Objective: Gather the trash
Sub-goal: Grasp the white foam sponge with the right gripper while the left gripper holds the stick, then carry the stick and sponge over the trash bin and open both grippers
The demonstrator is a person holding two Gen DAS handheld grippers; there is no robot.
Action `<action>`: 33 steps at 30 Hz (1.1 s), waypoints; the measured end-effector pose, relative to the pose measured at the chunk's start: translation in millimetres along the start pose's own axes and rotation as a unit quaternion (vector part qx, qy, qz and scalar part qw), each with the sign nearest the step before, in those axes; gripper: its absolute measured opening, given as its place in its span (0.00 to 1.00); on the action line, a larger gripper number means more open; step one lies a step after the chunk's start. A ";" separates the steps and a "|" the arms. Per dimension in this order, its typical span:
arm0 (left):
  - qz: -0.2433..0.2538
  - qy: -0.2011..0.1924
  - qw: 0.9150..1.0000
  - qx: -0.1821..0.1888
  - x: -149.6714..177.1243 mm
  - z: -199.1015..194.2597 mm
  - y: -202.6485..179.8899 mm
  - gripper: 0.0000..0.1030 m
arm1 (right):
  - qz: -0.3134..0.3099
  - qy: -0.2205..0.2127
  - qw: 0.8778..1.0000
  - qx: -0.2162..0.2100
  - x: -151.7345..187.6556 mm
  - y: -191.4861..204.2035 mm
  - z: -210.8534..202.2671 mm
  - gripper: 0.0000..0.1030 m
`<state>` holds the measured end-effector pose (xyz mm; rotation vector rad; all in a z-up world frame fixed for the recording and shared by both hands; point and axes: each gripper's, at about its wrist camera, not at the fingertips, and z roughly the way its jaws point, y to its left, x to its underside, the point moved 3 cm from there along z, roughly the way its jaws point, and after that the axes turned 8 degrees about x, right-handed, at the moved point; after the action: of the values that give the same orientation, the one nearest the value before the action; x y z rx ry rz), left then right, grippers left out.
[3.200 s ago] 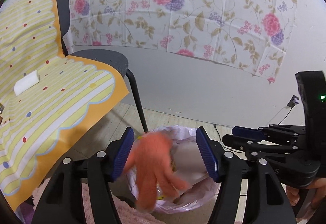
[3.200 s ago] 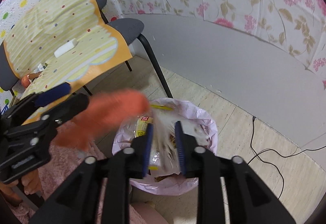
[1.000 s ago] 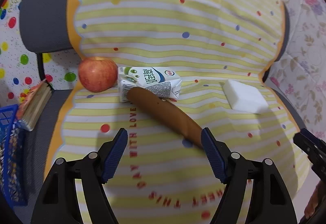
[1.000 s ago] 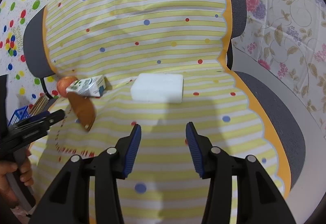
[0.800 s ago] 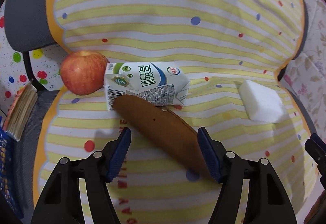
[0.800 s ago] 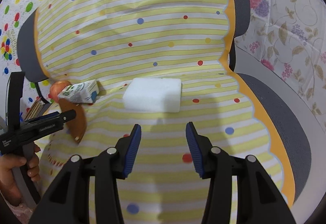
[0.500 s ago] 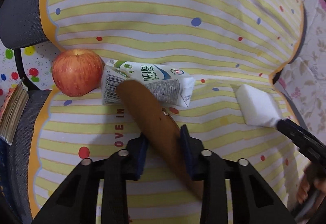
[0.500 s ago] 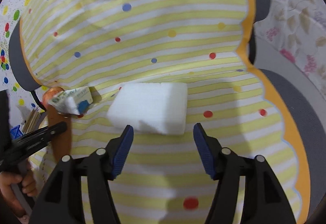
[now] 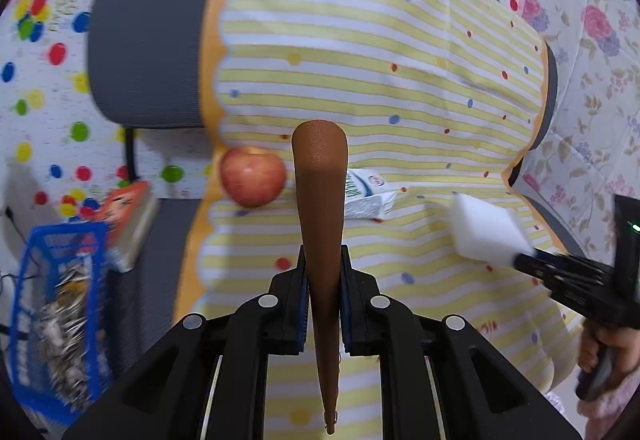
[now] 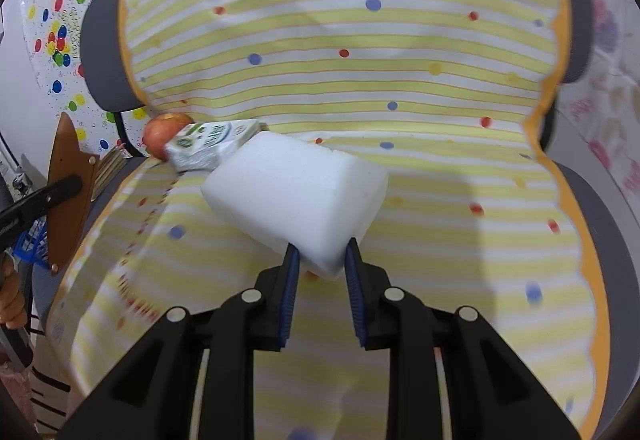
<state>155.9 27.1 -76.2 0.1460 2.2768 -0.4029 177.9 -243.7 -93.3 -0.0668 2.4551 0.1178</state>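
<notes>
Left wrist view, nearest first: the left claw (image 9: 323, 294) is clamped on a long brown leathery piece (image 9: 320, 200), its jaws having just been closing onto it. The grip sits partway along, so a long end sticks out toward 12 o'clock and a thin tail hangs toward 6. That overhang could swing or slide through the pads on the way to a bin, and its far end could knock the milk carton (image 9: 368, 196) or the apple (image 9: 253, 176) lying just beyond on the striped cloth (image 9: 360, 52) covering the chair.

Right wrist view: the right claw (image 10: 320, 268) has just been closing too and now pinches one corner of the white foam block (image 10: 296, 196), which tilts off toward 11 o'clock, clear of the cloth. A corner hold on soft foam looks weak; I judge the block could twist out or compress and drop if the hand moves fast.

Farther out at 10 o'clock, the carton and apple rest untouched; the carton seems trash yet to collect.
</notes>
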 end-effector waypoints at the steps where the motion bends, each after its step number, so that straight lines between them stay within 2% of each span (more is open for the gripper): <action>1: 0.001 -0.002 1.000 -0.003 2.9 -5.9 0.8 0.13 | 0.006 -0.002 1.000 0.010 7.1 1.5 -10.6 0.23; 7: -0.008 -0.016 1.000 0.012 30.0 -38.8 -0.5 0.13 | 0.059 -0.027 0.997 0.050 43.1 -6.3 -64.3 0.23; 10: -0.002 -0.015 0.999 0.033 46.4 -46.5 -14.5 0.13 | 0.084 -0.028 0.995 0.050 58.5 -6.6 -79.7 0.23; 14: 0.008 -0.017 0.998 0.059 62.0 -59.3 -31.1 0.13 | 0.079 -0.024 0.995 0.056 68.3 6.0 -90.3 0.23; 22: 0.036 -0.026 0.995 0.086 81.3 -81.5 -63.1 0.13 | 0.074 -0.053 0.994 0.062 93.6 28.4 -130.2 0.24; 26: 0.054 -0.031 0.992 0.108 88.2 -89.9 -84.1 0.13 | 0.078 -0.059 0.993 0.064 108.9 27.5 -146.5 0.24; 29: 0.070 -0.035 0.987 0.139 95.5 -95.0 -109.3 0.13 | 0.089 -0.066 0.991 0.070 123.0 21.6 -162.3 0.24; 33: 0.090 -0.027 0.982 0.166 105.3 -95.9 -139.4 0.13 | 0.096 -0.071 0.988 0.092 139.5 9.2 -181.5 0.24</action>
<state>-14.6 -74.9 -60.3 0.5002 2.1075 -0.6795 -44.8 -255.5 -40.9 0.2523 2.3141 -0.0210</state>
